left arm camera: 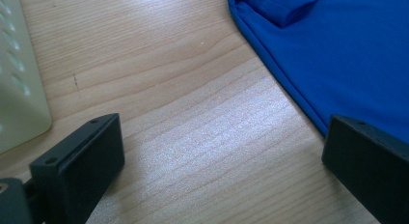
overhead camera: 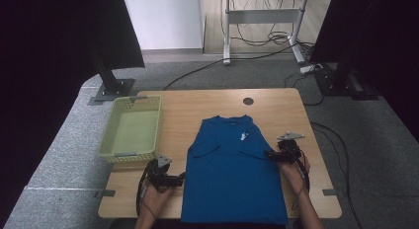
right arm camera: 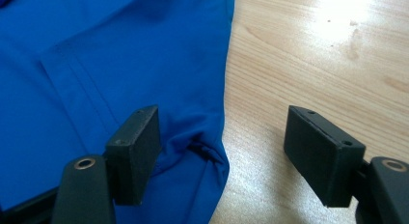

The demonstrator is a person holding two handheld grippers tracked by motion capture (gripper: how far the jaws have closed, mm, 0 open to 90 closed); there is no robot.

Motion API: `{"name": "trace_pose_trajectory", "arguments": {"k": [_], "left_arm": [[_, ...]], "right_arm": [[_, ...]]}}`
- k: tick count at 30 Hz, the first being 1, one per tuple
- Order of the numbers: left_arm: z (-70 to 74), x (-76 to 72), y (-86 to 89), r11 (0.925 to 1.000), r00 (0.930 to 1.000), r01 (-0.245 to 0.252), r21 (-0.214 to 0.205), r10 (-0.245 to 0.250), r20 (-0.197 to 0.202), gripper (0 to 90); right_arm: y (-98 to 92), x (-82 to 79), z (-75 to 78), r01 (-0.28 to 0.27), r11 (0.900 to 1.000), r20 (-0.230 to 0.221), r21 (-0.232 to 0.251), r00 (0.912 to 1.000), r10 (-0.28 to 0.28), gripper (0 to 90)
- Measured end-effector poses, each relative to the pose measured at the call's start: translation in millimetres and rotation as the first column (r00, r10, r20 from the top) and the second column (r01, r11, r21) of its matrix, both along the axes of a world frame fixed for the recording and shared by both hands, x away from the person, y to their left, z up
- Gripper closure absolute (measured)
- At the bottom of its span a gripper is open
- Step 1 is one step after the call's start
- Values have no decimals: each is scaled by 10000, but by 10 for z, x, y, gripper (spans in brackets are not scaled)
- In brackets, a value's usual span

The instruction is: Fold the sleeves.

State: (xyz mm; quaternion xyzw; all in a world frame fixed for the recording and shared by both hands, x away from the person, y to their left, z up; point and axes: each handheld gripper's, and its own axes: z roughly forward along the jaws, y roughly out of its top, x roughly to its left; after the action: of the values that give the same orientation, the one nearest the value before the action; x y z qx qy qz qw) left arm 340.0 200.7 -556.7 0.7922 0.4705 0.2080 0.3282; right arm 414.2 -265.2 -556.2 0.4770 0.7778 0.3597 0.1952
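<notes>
A blue T-shirt (overhead camera: 232, 174) lies flat on the wooden table (overhead camera: 188, 110), collar away from me and both sleeves folded in over the front. My left gripper (overhead camera: 180, 178) rests on the table just off the shirt's left edge. In the left gripper view this gripper (left arm camera: 219, 137) is open over bare wood, with the shirt (left arm camera: 347, 55) by its right jaw. My right gripper (overhead camera: 269, 155) sits at the shirt's right edge. In the right gripper view it (right arm camera: 222, 122) is open, one jaw over the shirt (right arm camera: 120, 50), the other over wood, and a puckered fold of the edge lies between them.
A pale green plastic basket (overhead camera: 111, 135) stands empty at the table's left, close to my left gripper, and its wall (left arm camera: 19, 98) shows in the left gripper view. A round cable hole (overhead camera: 248, 101) sits near the far edge. Black stands and floor cables lie beyond.
</notes>
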Motion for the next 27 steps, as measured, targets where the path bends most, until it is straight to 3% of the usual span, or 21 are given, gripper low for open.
{"name": "trace_pose_trajectory", "arguments": {"k": [3, 9, 27], "left_arm": [[0, 0, 0, 10000, 10000, 0, -2, 0, 2, 12], [0, 1, 1, 10000, 10000, 29, -1, -29, 0, 11], [0, 1, 6, 9999, 9999, 138, 13, -138, -13, 7]], "right_arm": [[1, -6, 8, -12, 10000, 53, 47, 10000, 12, 278], [9, -41, 63, -259, 9988, 203, 408, 9995, 251, 184], [-33, -243, 215, -447, 9983, 433, 376, 9981, 431, 133]]}}
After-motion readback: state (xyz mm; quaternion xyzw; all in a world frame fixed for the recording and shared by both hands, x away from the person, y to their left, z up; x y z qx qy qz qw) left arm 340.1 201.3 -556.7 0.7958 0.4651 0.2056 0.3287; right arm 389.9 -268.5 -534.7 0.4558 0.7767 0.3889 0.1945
